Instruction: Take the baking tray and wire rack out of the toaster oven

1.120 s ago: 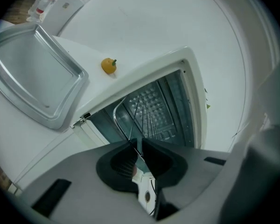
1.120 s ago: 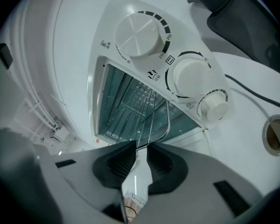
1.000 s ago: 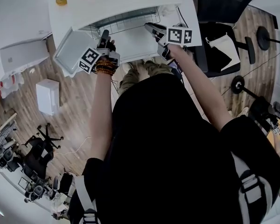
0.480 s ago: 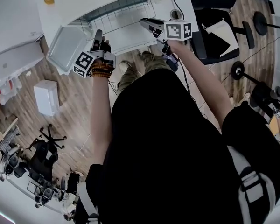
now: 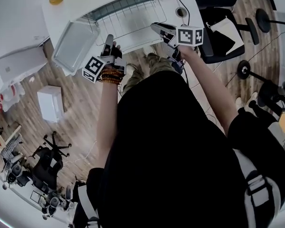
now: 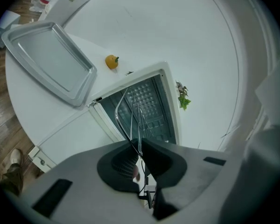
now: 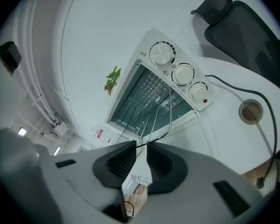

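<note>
The wire rack (image 5: 129, 17) sticks out of the white toaster oven (image 7: 176, 73) above its lowered door (image 6: 79, 134). My left gripper (image 6: 139, 150) is shut on the rack's (image 6: 130, 113) front left edge. My right gripper (image 7: 141, 148) is shut on the front right corner of the rack (image 7: 159, 110), with the wire at the tips of the jaws. In the head view the left gripper (image 5: 108, 42) and right gripper (image 5: 157, 29) hold the rack's two near corners. The silver baking tray (image 6: 51, 59) lies empty on the white table (image 5: 190, 1), left of the oven, also visible as the tray (image 5: 76, 42).
A small yellow fruit (image 6: 111, 61) sits behind the tray. A green sprig (image 6: 183, 99) lies beside the oven. A black cord (image 7: 252, 97) runs past a round table hole (image 7: 250, 111). A black office chair (image 5: 223, 13) stands right of the table, and a white box (image 5: 50, 103) sits on the floor.
Both grippers have drawn back toward the person with the rack between them, and more of the rack shows outside the oven. The tray has not moved.
</note>
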`<state>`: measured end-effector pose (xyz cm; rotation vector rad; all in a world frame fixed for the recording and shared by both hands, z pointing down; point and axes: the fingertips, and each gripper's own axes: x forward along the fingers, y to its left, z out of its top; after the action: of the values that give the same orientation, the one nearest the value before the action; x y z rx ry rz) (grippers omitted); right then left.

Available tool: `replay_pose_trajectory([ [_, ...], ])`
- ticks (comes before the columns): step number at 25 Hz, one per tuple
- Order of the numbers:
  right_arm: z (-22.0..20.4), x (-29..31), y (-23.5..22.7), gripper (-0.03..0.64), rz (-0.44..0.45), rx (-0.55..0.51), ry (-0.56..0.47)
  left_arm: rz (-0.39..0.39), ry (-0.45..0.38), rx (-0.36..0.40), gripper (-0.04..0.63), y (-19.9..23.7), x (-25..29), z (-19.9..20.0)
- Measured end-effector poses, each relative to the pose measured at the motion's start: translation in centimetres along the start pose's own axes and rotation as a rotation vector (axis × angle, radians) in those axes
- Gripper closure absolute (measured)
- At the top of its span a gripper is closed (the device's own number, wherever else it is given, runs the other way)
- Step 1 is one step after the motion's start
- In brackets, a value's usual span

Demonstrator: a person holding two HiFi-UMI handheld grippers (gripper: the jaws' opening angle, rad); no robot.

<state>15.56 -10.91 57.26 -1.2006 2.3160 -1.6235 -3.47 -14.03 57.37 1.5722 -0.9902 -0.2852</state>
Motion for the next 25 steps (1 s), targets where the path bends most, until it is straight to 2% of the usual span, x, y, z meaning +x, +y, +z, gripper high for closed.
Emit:
replay_pose_trajectory([
  [5,-1.7,-1.6,1.1,0.538,-0.004,-0.004,-0.011,-0.043,0.027,-0.009,0.555,-0.5,-2.0,-1.2],
  [10,-4.1,-2.7,1.3,0.538,-0.041,0.009,-0.007,-0.031,0.071,-0.035,0.555,0.7,-3.6,-2.9],
  [15,-5.9,-3.0,2.5,0.538,-0.068,0.023,-0.014,-0.041,0.108,-0.037,0.557,1.1,-5.1,-2.8],
  [25,-9.5,-1.3,4.8,0.538,-0.073,-0.013,0.024,-0.035,0.067,-0.092,0.557,4.1,-9.6,-2.4],
])
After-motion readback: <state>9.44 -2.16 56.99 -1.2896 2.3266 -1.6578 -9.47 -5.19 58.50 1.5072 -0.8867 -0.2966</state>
